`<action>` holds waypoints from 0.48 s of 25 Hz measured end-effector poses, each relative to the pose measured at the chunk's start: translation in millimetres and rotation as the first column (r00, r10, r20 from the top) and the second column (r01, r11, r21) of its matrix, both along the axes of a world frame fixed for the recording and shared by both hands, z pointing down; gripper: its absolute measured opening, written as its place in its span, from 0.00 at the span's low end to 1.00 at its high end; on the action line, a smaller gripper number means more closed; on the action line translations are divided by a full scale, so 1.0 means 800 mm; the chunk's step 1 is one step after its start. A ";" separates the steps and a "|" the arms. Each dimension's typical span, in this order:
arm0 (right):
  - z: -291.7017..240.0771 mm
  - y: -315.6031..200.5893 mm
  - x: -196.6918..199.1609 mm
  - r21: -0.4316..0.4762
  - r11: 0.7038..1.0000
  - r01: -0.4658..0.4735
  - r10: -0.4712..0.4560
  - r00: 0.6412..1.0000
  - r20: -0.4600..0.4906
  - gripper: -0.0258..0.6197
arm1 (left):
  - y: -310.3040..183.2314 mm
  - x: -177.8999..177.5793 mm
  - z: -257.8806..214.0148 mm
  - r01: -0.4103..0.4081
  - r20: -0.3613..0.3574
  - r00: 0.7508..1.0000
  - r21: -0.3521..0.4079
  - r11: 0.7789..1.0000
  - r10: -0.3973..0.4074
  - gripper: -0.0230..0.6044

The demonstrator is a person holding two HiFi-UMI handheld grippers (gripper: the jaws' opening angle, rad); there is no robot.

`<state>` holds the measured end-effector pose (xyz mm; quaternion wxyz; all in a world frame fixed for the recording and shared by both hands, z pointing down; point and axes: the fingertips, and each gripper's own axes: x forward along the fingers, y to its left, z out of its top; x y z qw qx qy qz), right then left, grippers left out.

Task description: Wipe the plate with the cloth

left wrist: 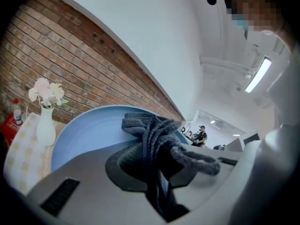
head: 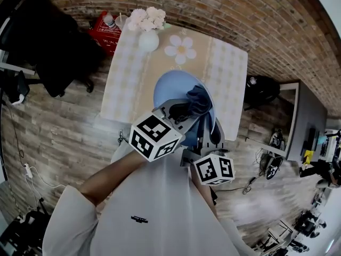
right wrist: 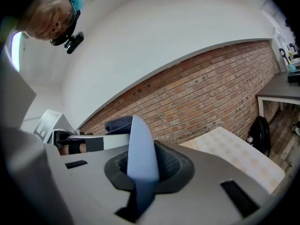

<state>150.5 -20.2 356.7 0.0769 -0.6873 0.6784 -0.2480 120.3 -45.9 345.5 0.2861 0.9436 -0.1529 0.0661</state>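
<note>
A light blue plate (head: 171,89) is held tilted in the air above the table's near edge. My right gripper (right wrist: 140,179) is shut on the plate's rim (right wrist: 140,149), which stands edge-on between the jaws; in the head view this right gripper (head: 205,137) comes up from below the plate. A dark grey cloth (left wrist: 157,139) is bunched between the jaws of my left gripper (left wrist: 161,182), which is shut on it. The cloth (head: 198,102) rests against the plate's face (left wrist: 89,135) on its right side, with the left gripper (head: 178,113) just below it.
A table with a checked beige cloth (head: 130,63) lies beyond the plate. A white vase of pale flowers (head: 148,31) and a flower-shaped mat (head: 180,49) sit at its far side. A red crate (head: 106,32) and a dark chair (head: 48,41) stand at the left, with brick wall behind.
</note>
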 end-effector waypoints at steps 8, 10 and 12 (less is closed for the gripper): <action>-0.006 0.000 0.000 0.017 1.000 -0.002 0.002 1.000 0.008 0.13 | -0.013 -0.001 -0.001 0.008 0.003 1.000 0.046 0.999 -0.009 0.13; -0.006 0.001 0.001 0.022 1.000 -0.003 0.002 1.000 0.010 0.13 | -0.019 -0.002 -0.001 0.025 0.004 1.000 0.050 0.998 -0.025 0.13; -0.007 0.002 0.002 0.025 1.000 -0.001 0.001 1.000 0.011 0.13 | -0.027 -0.005 0.001 0.045 0.003 0.999 0.048 0.998 -0.046 0.13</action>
